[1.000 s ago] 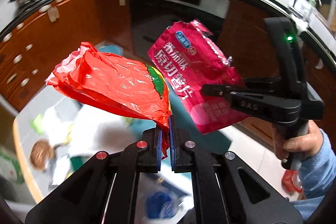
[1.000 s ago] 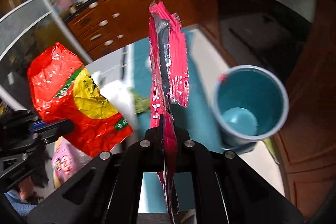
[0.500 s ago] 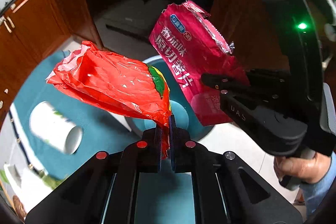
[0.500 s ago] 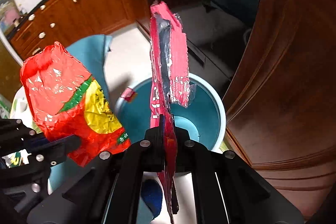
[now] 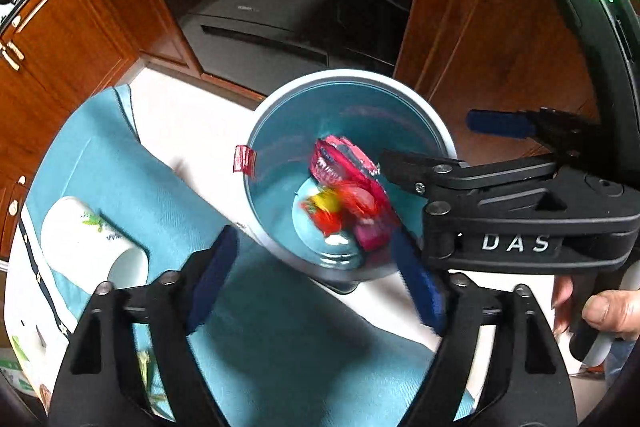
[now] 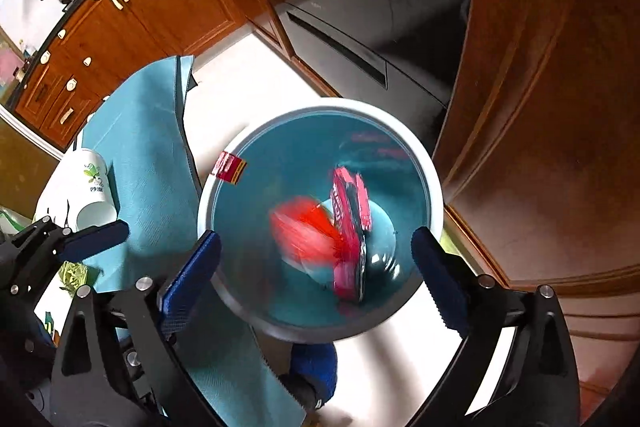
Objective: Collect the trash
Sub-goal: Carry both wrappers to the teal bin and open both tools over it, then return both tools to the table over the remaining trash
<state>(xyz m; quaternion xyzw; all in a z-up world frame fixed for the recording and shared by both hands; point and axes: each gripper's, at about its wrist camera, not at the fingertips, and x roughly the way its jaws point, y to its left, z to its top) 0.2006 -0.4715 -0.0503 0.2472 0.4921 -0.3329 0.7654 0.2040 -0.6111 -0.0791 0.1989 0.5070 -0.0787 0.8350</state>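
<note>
A teal trash bin (image 5: 256, 131) (image 6: 434, 195) stands on the pale floor below both grippers. A red and yellow snack bag (image 5: 328, 209) (image 6: 304, 233) and a pink chip bag (image 5: 352, 175) (image 6: 352, 227) are inside it, blurred by motion. My left gripper (image 5: 316, 267) is open and empty above the bin's near rim; it also shows at the left of the right wrist view (image 6: 96, 235). My right gripper (image 6: 316, 263) is open and empty over the bin; it also shows at the right of the left wrist view (image 5: 432, 147).
A white paper cup (image 5: 92, 247) (image 6: 94, 183) lies on its side on a teal mat (image 5: 132, 179) (image 6: 152, 147) left of the bin. Wooden cabinets (image 5: 52, 27) stand behind and a wooden door (image 6: 540, 67) to the right. A dark appliance (image 5: 272, 27) stands beyond the bin.
Both grippers opened and let go of their bags, which dropped into the bin. Both views now look more steeply down at the bin.
</note>
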